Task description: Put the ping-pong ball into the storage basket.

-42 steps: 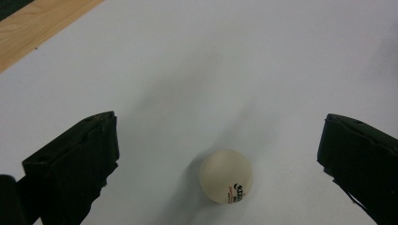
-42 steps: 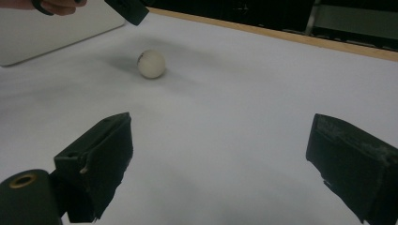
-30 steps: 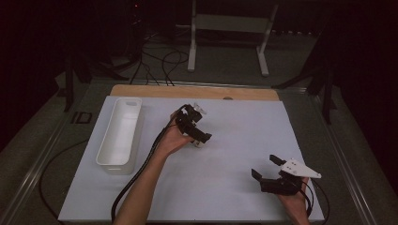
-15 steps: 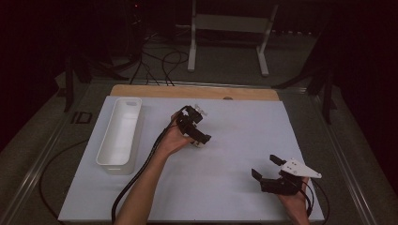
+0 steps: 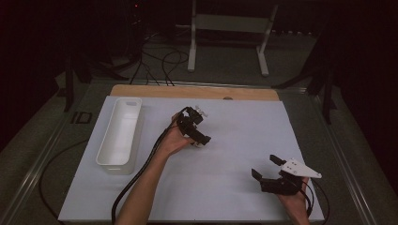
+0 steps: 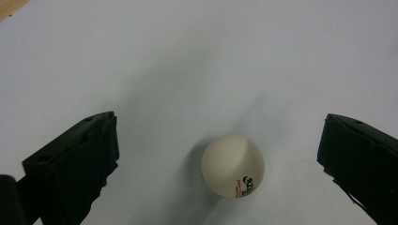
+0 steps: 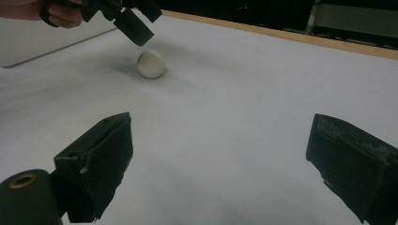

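Left tool (image 6: 220,154) spread over ball (image 6: 233,166), white tray (image 5: 119,133) beside

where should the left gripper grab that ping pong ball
Across the middle of the ping pong ball, coming down from above. It is round and sits free on the white table sheet, so any width works. The left gripper is open, its jaws already on either side.

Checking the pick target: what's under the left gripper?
A white ball on the white sheet, between the left gripper open jaws, untouched. From above, the gripper covers it.
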